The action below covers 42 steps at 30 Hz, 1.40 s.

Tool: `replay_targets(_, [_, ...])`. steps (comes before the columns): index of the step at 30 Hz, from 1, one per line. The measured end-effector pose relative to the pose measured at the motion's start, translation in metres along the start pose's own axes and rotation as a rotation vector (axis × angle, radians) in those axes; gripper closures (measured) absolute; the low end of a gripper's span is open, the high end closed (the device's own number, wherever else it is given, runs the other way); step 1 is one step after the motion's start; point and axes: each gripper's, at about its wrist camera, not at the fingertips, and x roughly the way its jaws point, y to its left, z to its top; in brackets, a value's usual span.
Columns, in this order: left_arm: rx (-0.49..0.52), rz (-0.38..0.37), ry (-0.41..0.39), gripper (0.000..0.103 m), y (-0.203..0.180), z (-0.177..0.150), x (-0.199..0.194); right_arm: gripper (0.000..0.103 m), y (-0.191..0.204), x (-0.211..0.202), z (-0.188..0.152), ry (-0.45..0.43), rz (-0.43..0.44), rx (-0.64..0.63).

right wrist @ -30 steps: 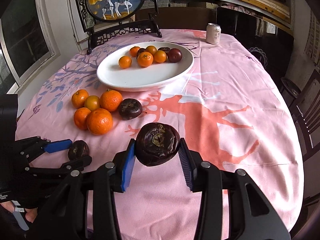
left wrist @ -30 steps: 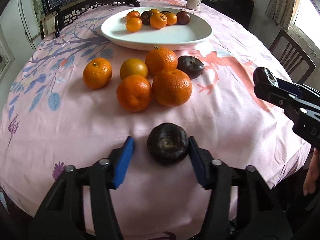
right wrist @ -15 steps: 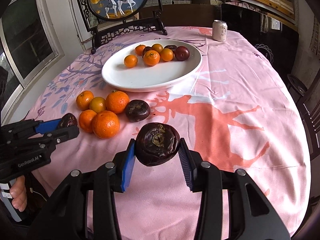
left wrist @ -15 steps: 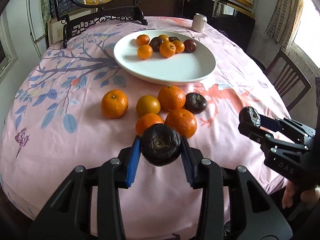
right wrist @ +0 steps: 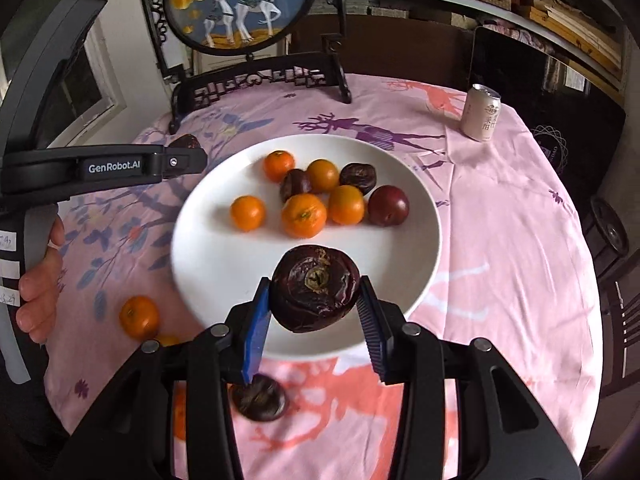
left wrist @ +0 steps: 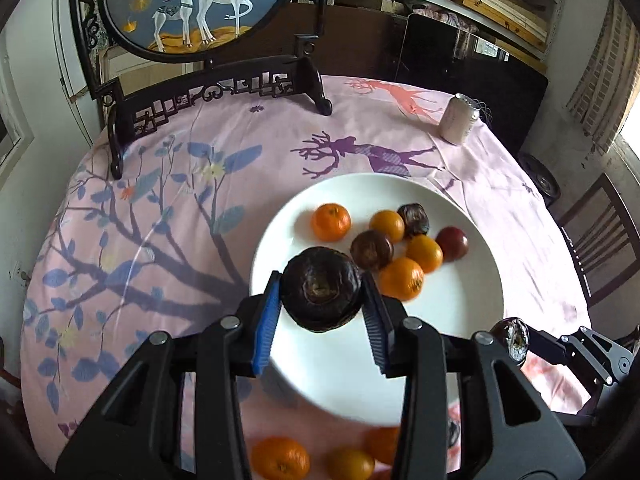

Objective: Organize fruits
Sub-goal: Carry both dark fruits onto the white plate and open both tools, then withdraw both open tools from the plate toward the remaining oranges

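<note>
Left gripper clamps a wrinkled dark-purple round fruit; right gripper clamps another dark-purple wrinkled fruit, both above the white oval plate.

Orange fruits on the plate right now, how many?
5 orange fruits on the plate: back-left, back-middle, front-left, front-middle, front-right. None look hidden.

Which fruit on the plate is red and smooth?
The reddish plum at the right end of the bunch on the white plate. Its skin is smooth; the other dark fruits look brown and wrinkly.
</note>
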Motion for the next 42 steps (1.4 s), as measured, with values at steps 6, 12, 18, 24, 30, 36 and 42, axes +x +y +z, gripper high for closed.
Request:
replay_targets(6, [-0.004,0.001,0.072,0.063,-0.002,0.023,0.054,0.060,-0.028,0.045,0.024,0.063,-0.023,0.036])
replay_targets(12, [-0.006,0.001,0.118,0.063,0.000,0.025,0.081,0.059,-0.039,0.058,0.029,0.068,-0.041,0.049])
replay_targets(18, [-0.031,-0.011,0.019,0.019,0.004,0.033,0.049,0.038,-0.029,0.044,0.031,0.013,-0.111,-0.005])
replay_targets(24, [-0.017,-0.014,-0.092,0.009,-0.002,0.000,-0.023,0.026,-0.015,-0.011,0.007,-0.060,-0.078,0.029])
replay_targets(30, [-0.029,-0.021,-0.153,0.007,-0.006,-0.078,-0.073,0.003,0.009,-0.056,-0.043,-0.125,-0.074,0.074])
replay_targets(36, [-0.025,-0.017,-0.132,0.007,-0.006,-0.134,-0.090,0.003,0.026,-0.074,-0.065,-0.121,-0.059,0.079])
replay_targets(42, [-0.039,-0.012,-0.122,0.007,0.003,-0.155,-0.100,0.003,0.037,-0.082,-0.074,-0.125,-0.046,0.072])
